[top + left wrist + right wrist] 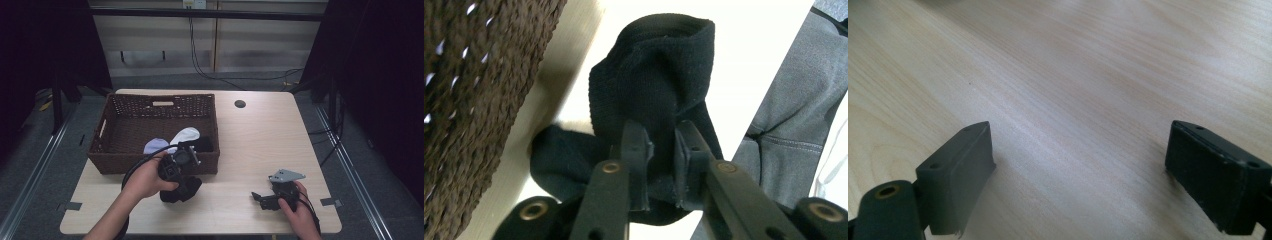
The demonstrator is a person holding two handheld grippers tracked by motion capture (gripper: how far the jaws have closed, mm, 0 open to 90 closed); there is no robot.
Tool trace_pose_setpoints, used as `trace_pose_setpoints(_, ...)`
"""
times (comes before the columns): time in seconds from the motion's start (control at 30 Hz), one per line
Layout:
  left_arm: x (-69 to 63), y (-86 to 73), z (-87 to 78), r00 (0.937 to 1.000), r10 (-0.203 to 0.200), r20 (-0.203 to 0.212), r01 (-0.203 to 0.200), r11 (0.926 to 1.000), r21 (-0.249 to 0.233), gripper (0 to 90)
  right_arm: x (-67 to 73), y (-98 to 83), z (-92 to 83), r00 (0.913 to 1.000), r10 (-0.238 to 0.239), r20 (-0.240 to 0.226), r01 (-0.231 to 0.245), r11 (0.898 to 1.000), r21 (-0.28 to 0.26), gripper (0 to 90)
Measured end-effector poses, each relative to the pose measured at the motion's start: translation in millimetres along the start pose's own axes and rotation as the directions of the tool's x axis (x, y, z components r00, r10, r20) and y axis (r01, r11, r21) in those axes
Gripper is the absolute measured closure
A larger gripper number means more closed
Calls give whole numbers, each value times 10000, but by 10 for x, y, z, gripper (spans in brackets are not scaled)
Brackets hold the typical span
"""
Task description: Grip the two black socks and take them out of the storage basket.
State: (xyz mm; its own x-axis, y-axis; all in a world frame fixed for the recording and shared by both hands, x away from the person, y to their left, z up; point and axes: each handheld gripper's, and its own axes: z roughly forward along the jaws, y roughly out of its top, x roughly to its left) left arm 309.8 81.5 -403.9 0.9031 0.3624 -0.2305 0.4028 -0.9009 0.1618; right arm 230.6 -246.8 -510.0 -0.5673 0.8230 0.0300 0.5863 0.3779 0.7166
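Black sock [649,85], brown woven basket [155,162], pale wood-grain table [1073,75].

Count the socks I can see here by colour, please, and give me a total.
Black socks: 2, one in the left gripper at the table's near side, one in the basket
White socks: 1
Pale purple socks: 1
Total: 4 socks
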Motion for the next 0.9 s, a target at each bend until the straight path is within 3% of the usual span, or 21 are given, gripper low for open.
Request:
trace_pose_setpoints(0.17,-37,15,-43,9999,73,-108,-73,10000,-50,647,-1,0,1,10000,-13,0,13,10000,-8,113)
trace_pose_setpoints(0.47,-87,83,-271,9994,181,-309,-189,9995,-257,628,0,0,0,10000,-5,0,5,10000,-1,113)
trace_pose_setpoints(0.67,-20,202,-546,9979,59,-649,-86,9991,-405,621,-1,0,0,10000,-15,-3,15,10000,-6,113)
trace_pose_setpoints(0.9,152,305,-705,9954,-358,-891,308,9979,-566,607,-3,0,1,10000,-37,-2,37,10000,-16,113)
